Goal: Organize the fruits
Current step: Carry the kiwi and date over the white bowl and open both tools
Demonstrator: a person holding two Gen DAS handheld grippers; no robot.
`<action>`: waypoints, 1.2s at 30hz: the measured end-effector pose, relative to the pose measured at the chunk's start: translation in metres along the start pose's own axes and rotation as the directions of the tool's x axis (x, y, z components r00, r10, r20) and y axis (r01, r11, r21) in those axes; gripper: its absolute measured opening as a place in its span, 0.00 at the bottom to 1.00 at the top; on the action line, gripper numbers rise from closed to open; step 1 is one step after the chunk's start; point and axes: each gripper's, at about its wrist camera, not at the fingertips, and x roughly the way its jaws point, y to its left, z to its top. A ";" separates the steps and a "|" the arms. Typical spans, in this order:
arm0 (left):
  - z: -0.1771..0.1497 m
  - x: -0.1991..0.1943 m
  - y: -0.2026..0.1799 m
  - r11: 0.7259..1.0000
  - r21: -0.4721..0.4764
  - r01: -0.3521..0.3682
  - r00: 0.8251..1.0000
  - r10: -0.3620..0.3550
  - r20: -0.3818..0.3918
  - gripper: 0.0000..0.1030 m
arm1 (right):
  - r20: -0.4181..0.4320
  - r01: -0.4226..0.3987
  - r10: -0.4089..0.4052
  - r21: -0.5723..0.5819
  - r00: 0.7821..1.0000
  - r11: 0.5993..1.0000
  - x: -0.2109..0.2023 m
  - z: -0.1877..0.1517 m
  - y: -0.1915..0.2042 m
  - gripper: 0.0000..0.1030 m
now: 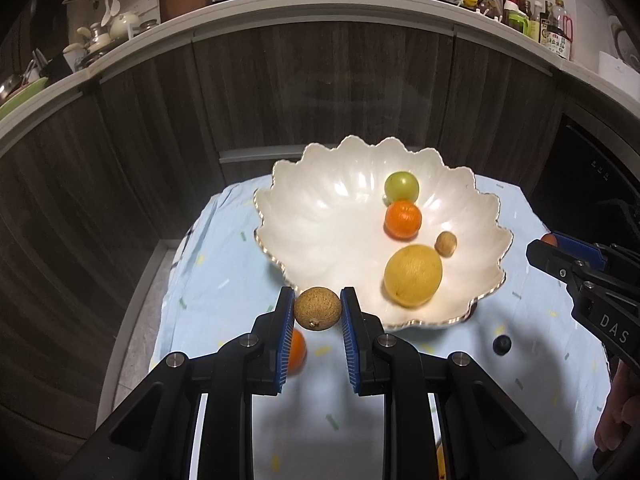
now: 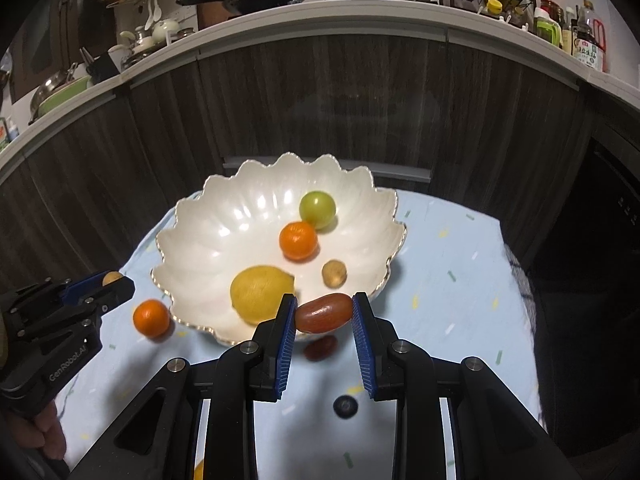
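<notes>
A white scalloped bowl (image 1: 320, 220) (image 2: 208, 232) sits on a light blue cloth and holds a green fruit (image 1: 401, 186) (image 2: 317, 207), an orange (image 1: 403, 219) (image 2: 298, 241), a small brown fruit (image 1: 446, 243) (image 2: 334, 272) and a yellow lemon (image 1: 413, 275) (image 2: 258, 293). My left gripper (image 1: 317, 309) (image 2: 116, 280) is shut on a round brown fruit (image 1: 317, 309), lifted near the bowl's front rim. My right gripper (image 2: 324, 313) (image 1: 548, 246) is shut on an oblong red fruit (image 2: 324, 313). On the cloth lie a second orange (image 1: 297, 350) (image 2: 151, 318), another red fruit (image 2: 320, 347) and a blueberry (image 1: 501, 345) (image 2: 345, 406).
The low table's blue cloth (image 1: 224, 280) (image 2: 440, 300) ends close to dark wood cabinets (image 1: 320, 80) behind. A white counter (image 1: 280, 0) above carries a pan, bottles and dishes. A hand (image 1: 616, 420) holds the right gripper's grip.
</notes>
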 end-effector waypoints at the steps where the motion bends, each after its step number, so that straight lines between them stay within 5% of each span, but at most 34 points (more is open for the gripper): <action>1: 0.002 0.001 0.000 1.000 0.002 0.001 1.000 -0.001 0.001 0.23 | 0.003 0.000 0.000 -0.002 1.000 1.000 0.001 0.002 -0.001 0.28; 30: 0.035 0.066 0.001 0.998 0.039 0.041 0.997 -0.039 -0.061 0.23 | -0.072 -0.043 0.043 0.004 0.996 0.999 0.057 0.024 -0.004 0.29; 36: 0.034 0.065 -0.001 0.999 0.042 0.035 0.998 -0.033 -0.061 0.38 | -0.061 -0.039 0.039 -0.007 0.997 0.999 0.055 0.026 -0.004 0.31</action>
